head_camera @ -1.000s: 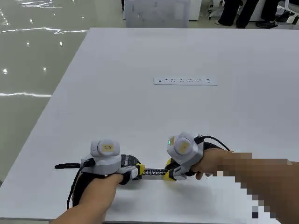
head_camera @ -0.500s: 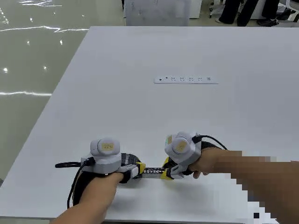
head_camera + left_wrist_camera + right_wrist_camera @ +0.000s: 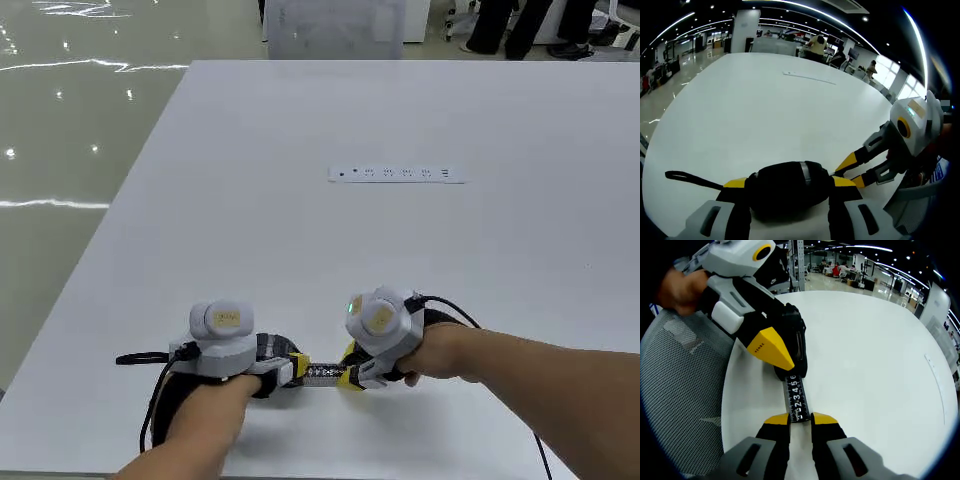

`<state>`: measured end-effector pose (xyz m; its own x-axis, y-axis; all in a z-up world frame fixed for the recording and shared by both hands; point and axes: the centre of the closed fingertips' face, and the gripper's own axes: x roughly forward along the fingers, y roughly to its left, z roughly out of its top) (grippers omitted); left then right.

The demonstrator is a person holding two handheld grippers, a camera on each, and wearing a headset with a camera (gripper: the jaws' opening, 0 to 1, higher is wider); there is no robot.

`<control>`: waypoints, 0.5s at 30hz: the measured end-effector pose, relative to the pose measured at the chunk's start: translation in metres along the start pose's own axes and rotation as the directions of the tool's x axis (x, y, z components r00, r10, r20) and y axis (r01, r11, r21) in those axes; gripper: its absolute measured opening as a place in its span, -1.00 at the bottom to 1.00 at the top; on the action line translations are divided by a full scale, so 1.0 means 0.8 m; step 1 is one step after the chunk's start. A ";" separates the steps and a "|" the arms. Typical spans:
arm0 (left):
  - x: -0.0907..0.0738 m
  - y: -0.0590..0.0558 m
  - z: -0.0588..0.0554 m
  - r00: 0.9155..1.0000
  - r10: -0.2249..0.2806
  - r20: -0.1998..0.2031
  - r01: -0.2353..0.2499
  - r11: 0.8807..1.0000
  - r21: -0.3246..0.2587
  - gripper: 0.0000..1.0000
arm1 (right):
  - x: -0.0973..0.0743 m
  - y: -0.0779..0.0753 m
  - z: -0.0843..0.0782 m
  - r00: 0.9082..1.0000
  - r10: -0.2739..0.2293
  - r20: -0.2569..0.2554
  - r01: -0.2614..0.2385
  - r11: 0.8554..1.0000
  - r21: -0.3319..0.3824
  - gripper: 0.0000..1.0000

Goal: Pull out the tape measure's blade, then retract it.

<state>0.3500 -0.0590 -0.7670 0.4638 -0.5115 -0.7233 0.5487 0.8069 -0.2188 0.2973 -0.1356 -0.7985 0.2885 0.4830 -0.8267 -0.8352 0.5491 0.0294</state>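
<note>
The black tape measure case (image 3: 787,186) sits between the yellow-tipped jaws of my left gripper (image 3: 789,184), which is shut on it; a black wrist strap (image 3: 687,178) trails off to its left. In the head view the left gripper (image 3: 283,366) is near the table's front edge, with the case (image 3: 268,352) partly hidden by it. A short length of blade (image 3: 795,397) with black numbers runs from the case (image 3: 792,342) to my right gripper (image 3: 800,418), which is shut on the blade's end. The blade (image 3: 323,374) spans the small gap between the left gripper and the right gripper (image 3: 349,377).
A white power strip (image 3: 396,174) lies flat mid-table, well beyond the grippers. The white table (image 3: 400,250) stretches far ahead and to the right; its front edge is just under my hands. A grey mesh chair (image 3: 685,390) stands off the table's near side. People stand at the far end.
My right gripper has moved left toward the left gripper, and the exposed blade between them has grown shorter. The left gripper and case have stayed in place.
</note>
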 end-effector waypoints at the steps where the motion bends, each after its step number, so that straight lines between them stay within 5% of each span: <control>1: 0.000 0.000 0.000 1.000 0.000 -0.001 0.000 1.000 -0.001 0.17 | 0.000 0.000 0.000 1.000 0.002 0.002 -0.002 1.000 0.000 -0.72; 15: 0.000 -0.001 -0.001 1.000 -0.009 -0.009 0.009 1.000 0.000 0.16 | 0.009 0.004 0.014 1.000 0.012 0.027 -0.012 1.000 0.005 -0.72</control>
<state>0.3493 -0.0599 -0.7673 0.4522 -0.5164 -0.7272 0.5528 0.8021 -0.2258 0.3019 -0.1224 -0.7980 0.2912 0.5074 -0.8110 -0.8361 0.5469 0.0419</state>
